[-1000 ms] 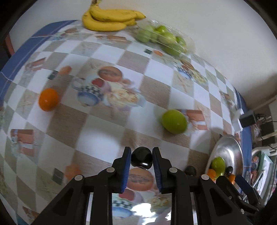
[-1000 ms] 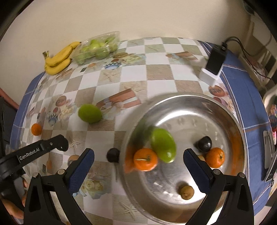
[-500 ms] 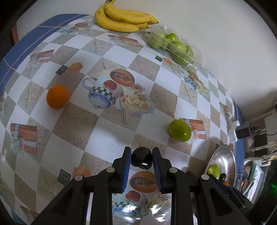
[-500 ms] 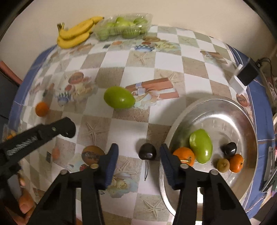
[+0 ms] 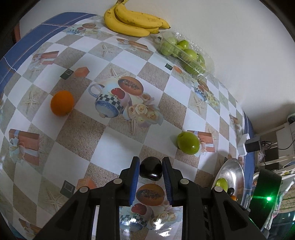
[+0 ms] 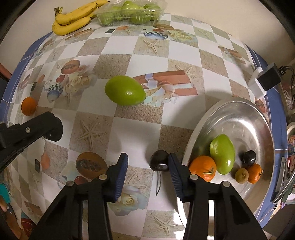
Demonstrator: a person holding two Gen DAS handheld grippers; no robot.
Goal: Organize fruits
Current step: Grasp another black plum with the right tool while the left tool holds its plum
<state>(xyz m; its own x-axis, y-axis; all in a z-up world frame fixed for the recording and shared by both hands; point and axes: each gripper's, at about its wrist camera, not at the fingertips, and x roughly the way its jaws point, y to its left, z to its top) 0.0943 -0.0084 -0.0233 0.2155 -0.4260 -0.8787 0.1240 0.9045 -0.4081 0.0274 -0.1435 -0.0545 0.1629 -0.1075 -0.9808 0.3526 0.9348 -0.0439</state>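
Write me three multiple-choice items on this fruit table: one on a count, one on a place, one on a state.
1. Orange fruits in the silver metal bowl: A) none; B) two; C) five.
2. The bunch of yellow bananas lies: A) in that bowl; B) on the floor; C) beside the clear plastic tray of small green fruit.
3. The left gripper is: A) shut on a dark round fruit; B) open and empty; C) shut on a banana.

Answers:
1. B, two orange fruits show in the bowl, apart from each other.
2. C, bananas and tray lie side by side.
3. A, both blue pads press the dark fruit.
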